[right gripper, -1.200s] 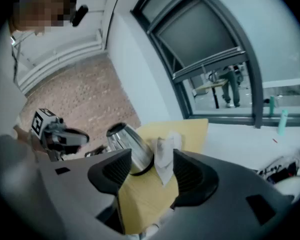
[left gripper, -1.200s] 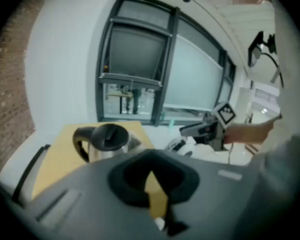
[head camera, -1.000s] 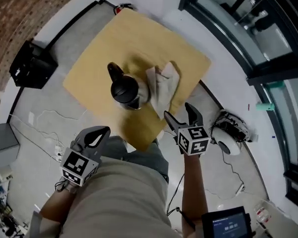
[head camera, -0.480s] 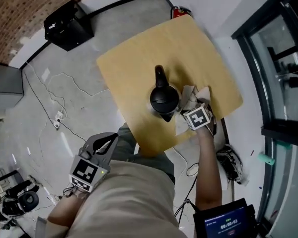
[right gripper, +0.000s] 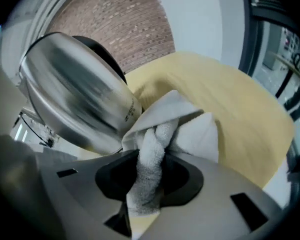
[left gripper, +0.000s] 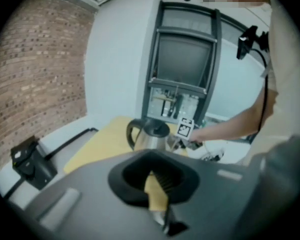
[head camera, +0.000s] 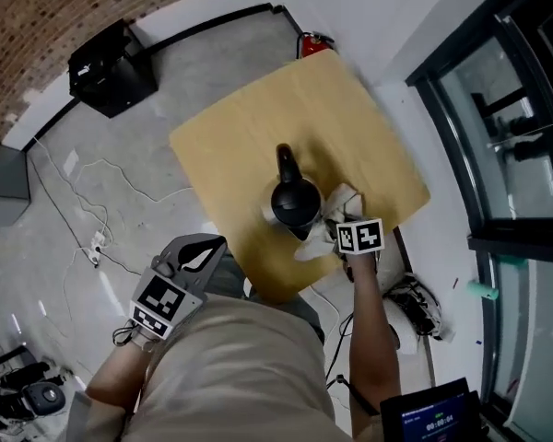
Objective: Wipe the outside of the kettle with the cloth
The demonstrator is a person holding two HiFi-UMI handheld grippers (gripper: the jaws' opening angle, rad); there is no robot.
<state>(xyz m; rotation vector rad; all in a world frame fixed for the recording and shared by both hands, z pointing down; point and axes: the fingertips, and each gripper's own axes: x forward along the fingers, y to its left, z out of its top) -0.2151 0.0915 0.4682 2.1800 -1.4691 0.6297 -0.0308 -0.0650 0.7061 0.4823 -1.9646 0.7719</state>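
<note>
Table (head camera: 230, 127) | right gripper (head camera: 348, 230) jaws just clamped cloth (right gripper: 190, 129) beside kettle (head camera: 295, 203) | left gripper (head camera: 195, 254) jaws together

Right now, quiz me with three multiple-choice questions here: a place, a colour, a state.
1. Where does the kettle stand? A on the wooden table; B on the floor; C on a chair.
2. What colour is the cloth? A red; B white; C blue.
3. The right gripper is: A open and empty; B shut on the kettle's handle; C shut on the cloth.
Answers: 1 A, the table lies under it. 2 B, it looks white. 3 C, its jaws have just been closing and pinch a cloth fold.
</note>
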